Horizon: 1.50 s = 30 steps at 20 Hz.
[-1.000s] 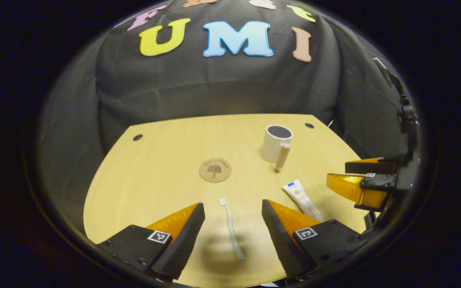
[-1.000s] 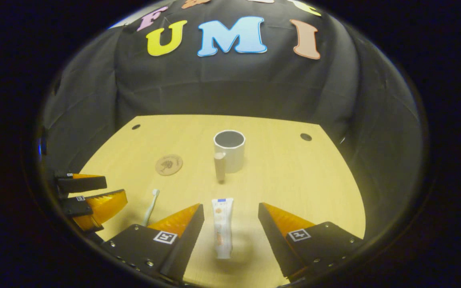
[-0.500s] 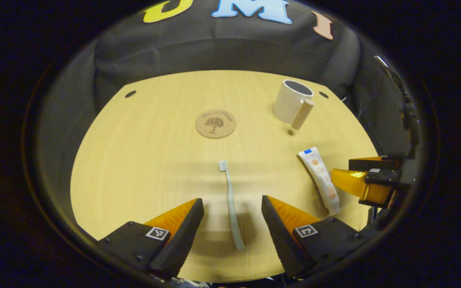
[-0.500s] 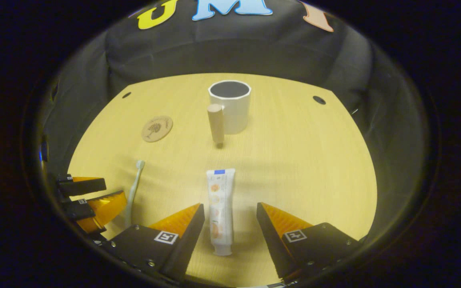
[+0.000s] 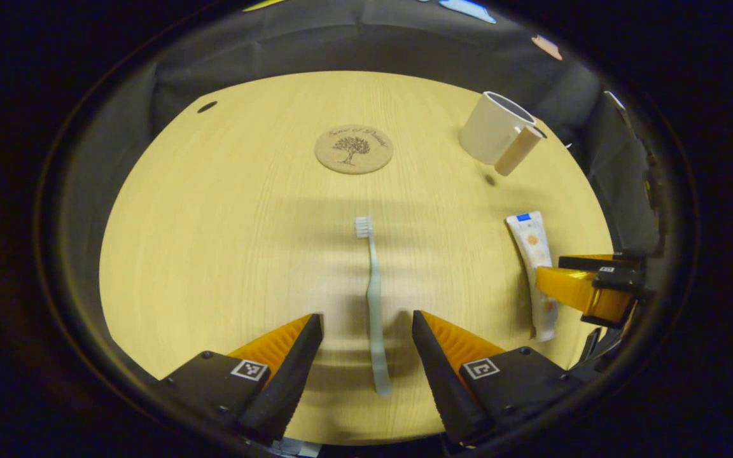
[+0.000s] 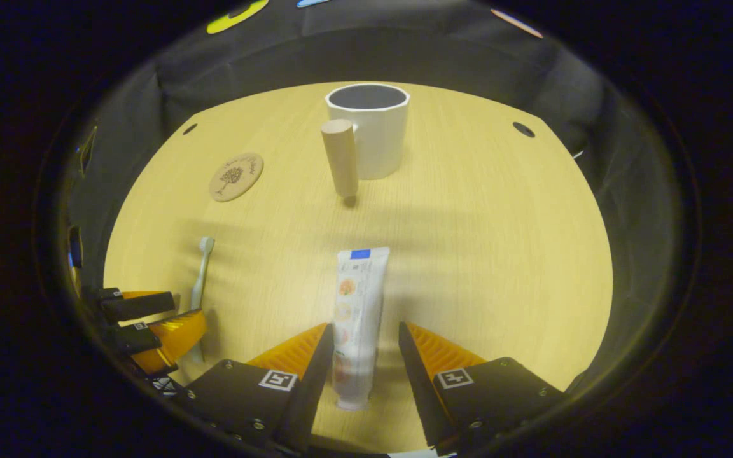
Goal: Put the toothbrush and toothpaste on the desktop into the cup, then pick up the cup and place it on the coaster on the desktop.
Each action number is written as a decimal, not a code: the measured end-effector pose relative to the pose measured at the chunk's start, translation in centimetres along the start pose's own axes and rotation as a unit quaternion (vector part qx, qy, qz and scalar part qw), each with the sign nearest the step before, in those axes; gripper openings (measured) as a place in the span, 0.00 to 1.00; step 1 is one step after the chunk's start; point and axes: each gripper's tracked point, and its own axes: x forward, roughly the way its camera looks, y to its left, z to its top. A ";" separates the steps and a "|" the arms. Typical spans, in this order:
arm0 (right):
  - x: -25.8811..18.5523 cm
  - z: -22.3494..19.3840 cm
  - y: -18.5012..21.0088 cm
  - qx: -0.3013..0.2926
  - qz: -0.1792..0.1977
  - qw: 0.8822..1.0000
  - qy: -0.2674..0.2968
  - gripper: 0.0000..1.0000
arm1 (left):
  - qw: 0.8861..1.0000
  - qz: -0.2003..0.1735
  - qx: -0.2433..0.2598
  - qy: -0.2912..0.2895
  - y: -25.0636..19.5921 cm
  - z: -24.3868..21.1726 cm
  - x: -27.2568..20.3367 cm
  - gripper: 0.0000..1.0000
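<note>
So the left gripper [image 5: 361,331] sits low over the tabletop [image 5: 214,242] with its jaws spread wide, and the toothbrush [image 5: 373,299] lies flat right in the gap between them, handle toward the camera, bristle head pointing away, neither finger touching it as far as I can tell. Straight ahead of that gripper, past the brush head, is the coaster [image 5: 354,148], and from the left gripper view you can make out a little tree design stamped on the round cork-looking disc, which is much harder to read from the other side. The right gripper [image 6: 359,340] is open too but noticeably narrower, jaws standing just either side of the toothpaste [image 6: 357,318], a flat white squeeze tube with a blue band at the far end and its cap toward the camera; whether the fingers actually touch it I can't tell. The right gripper view gives the best look at the cup [image 6: 369,130], dead ahead beyond the tube: white, slightly faceted rim, dark inside, with a plain wooden dowel-like handle facing the gripper. Light woodgrain top, smooth, with a couple of dark round holes near the far edge.
</note>
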 end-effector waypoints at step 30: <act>-0.7 0.2 -1.1 0.059 0.030 0.998 -0.002 0.25 | 0.993 0.049 0.053 -0.091 1.3 2.9 -1.5 0.08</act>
